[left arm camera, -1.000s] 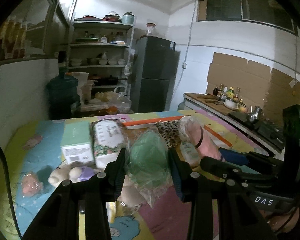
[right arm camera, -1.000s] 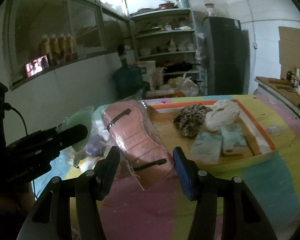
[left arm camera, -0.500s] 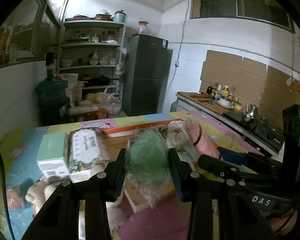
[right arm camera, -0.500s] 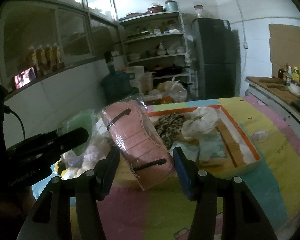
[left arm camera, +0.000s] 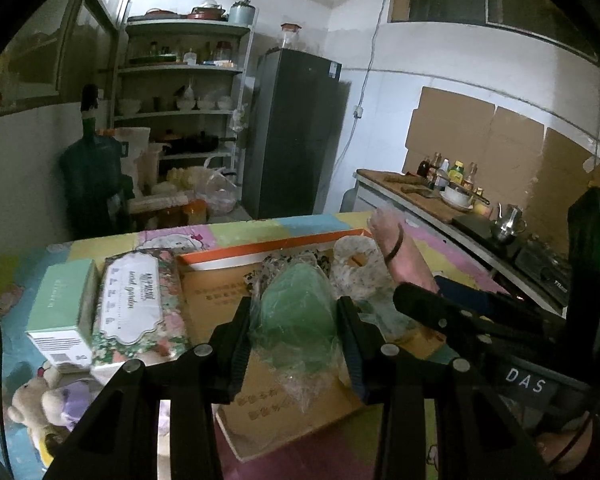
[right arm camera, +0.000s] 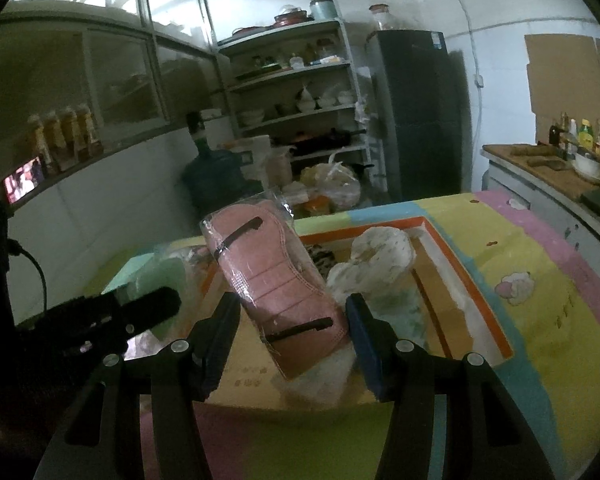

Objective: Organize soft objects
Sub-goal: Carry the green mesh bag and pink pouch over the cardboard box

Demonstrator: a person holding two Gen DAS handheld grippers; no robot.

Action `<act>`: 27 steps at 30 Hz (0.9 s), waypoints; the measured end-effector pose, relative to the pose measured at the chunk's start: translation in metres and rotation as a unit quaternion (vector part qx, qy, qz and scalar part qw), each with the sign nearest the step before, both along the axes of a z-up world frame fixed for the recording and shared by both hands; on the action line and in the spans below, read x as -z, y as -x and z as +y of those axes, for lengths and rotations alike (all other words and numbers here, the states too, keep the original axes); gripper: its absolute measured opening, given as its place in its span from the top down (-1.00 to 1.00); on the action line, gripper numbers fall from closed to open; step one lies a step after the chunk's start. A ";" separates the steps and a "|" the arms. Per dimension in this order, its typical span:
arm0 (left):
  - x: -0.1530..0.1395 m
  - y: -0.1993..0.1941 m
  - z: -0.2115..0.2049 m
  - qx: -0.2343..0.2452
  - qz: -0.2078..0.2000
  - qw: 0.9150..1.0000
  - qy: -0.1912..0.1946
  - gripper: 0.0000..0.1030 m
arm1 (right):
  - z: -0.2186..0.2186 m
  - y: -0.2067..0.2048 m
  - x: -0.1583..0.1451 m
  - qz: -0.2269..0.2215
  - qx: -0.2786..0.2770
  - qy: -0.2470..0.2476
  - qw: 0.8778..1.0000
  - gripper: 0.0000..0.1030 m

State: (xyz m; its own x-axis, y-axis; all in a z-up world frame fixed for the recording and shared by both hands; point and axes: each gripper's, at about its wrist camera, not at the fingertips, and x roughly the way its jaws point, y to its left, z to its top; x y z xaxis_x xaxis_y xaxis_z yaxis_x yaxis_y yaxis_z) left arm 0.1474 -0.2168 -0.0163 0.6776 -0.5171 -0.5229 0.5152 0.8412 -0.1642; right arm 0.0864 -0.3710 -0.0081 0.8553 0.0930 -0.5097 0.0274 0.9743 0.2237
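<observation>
My left gripper [left arm camera: 294, 332] is shut on a green soft item in a clear bag [left arm camera: 296, 316] and holds it over the near part of the cardboard box [left arm camera: 216, 296]. My right gripper [right arm camera: 290, 332] is shut on a pink insole pack in clear plastic [right arm camera: 268, 280] and holds it above the same orange-rimmed box [right arm camera: 440, 232]. Inside the box lie a white rolled cloth [right arm camera: 380, 252], a leopard-print cloth [right arm camera: 320, 256] and pale green packets [right arm camera: 404, 312].
A floral tissue pack [left arm camera: 134, 300] and a mint green box [left arm camera: 62, 312] stand left of the cardboard box. A plush bear [left arm camera: 32, 400] lies at the near left. The colourful mat [right arm camera: 540, 288] covers the table. A counter with bottles [left arm camera: 448, 172] is at the right.
Both grippers have moved forward and over the cardboard box with their bagged items still held. The tissue pack, green box and plush bear now lie further left and nearer.
</observation>
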 end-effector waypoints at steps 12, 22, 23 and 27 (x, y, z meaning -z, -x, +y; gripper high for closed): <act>0.019 -0.026 -0.025 -0.005 0.028 0.999 -0.017 0.20 | -0.019 -0.044 0.018 0.029 -0.009 -0.008 0.999 -0.10; 0.030 -0.038 -0.034 -0.007 0.045 0.999 -0.026 0.20 | -0.027 -0.065 0.025 0.044 -0.009 -0.006 0.999 -0.10; 0.032 -0.039 -0.034 -0.007 0.049 0.998 -0.027 0.20 | -0.028 -0.067 0.026 0.049 -0.008 -0.005 0.999 -0.10; 0.040 -0.044 -0.037 -0.007 0.063 0.997 -0.035 0.20 | -0.031 -0.079 0.034 0.069 0.002 0.000 0.998 -0.10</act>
